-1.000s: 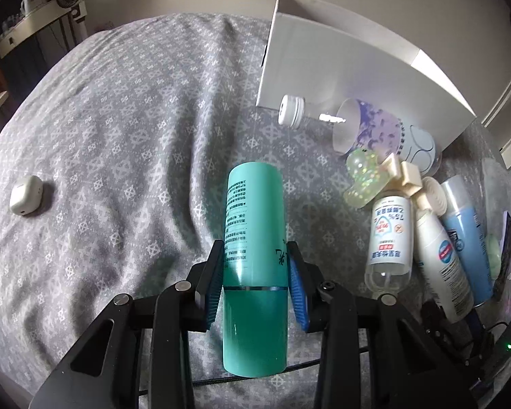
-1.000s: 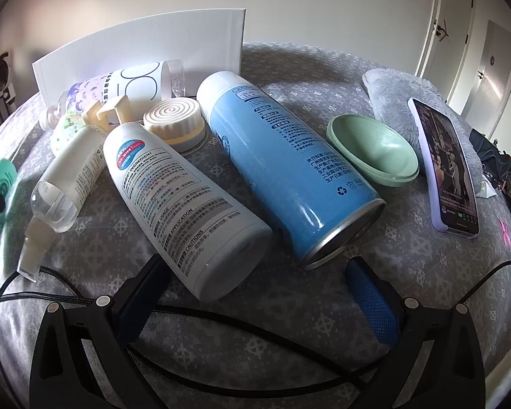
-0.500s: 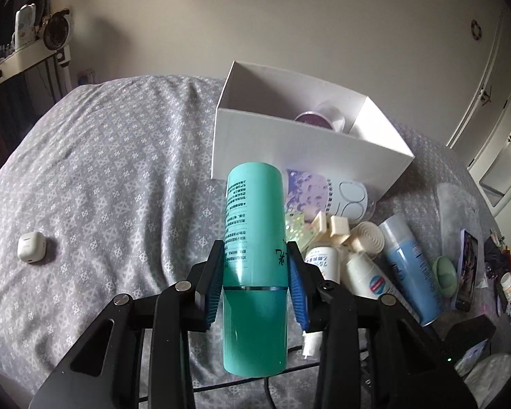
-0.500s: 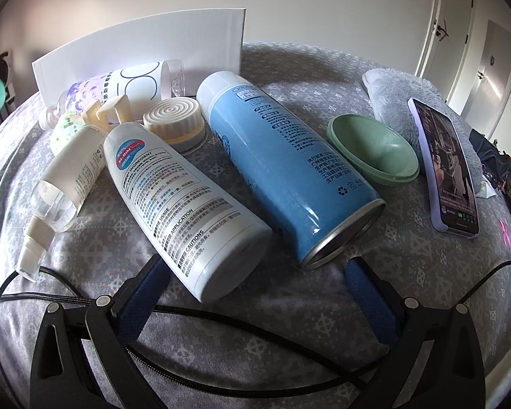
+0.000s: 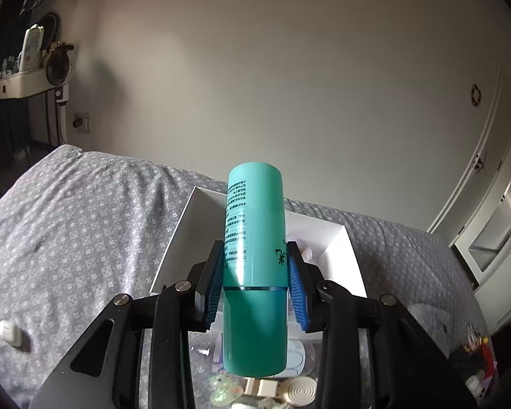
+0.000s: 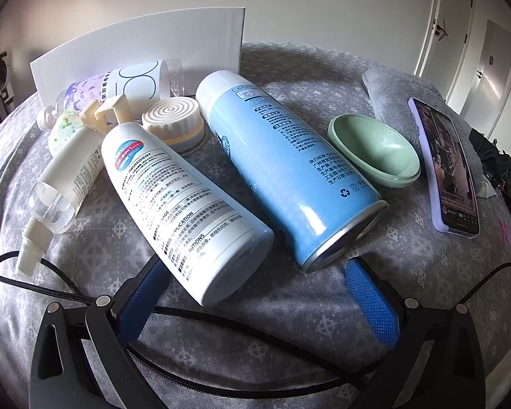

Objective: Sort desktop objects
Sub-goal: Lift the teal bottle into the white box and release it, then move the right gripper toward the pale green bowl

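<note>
My left gripper [image 5: 254,266] is shut on a teal cylindrical bottle [image 5: 253,238] and holds it in the air, tilted up, over the near edge of the open white box [image 5: 173,245]. My right gripper [image 6: 252,283] is open and empty, low over the grey patterned cloth. Just ahead of it lie a white bottle with printed text [image 6: 177,211] and a light blue spray can [image 6: 289,167]. Behind them lie a clear spray bottle [image 6: 68,173], a round cream lid [image 6: 173,119] and a purple-patterned bottle [image 6: 119,83] against the white box wall [image 6: 146,41].
A green dish [image 6: 374,150] and a phone in a lilac case [image 6: 446,163] lie to the right. A black cable [image 6: 221,320] runs across the cloth by my right gripper. A small white earbud case [image 5: 10,337] lies far left on the cloth.
My left gripper has lifted the teal bottle higher and moved it forward over the white box. The right gripper has not moved.
</note>
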Action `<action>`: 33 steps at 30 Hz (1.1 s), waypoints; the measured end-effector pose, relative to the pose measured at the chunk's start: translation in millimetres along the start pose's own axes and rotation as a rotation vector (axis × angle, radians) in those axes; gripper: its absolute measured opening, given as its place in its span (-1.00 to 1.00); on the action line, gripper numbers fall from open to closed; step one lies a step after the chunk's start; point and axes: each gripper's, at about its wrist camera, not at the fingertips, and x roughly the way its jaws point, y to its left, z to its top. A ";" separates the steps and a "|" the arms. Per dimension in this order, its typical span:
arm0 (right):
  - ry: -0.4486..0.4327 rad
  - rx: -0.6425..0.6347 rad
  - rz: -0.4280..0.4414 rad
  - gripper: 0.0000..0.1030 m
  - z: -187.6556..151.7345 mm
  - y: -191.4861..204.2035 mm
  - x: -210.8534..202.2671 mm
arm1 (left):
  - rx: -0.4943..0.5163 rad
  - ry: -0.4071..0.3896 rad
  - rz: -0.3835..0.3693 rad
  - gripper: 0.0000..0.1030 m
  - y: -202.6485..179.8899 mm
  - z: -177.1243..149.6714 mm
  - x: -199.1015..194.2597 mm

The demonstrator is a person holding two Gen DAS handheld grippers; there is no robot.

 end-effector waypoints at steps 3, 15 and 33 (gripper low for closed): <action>0.000 0.000 0.000 1.00 0.1 -0.1 0.1 | -0.002 0.045 0.049 -0.36 -6.3 -6.9 36.6; 0.000 0.000 0.000 1.00 0.1 0.6 0.0 | 0.221 0.159 0.109 0.62 -17.1 -76.2 48.2; -0.005 0.072 0.031 1.00 5.9 -18.9 -20.8 | -0.151 0.423 0.167 0.99 128.4 -199.0 -17.0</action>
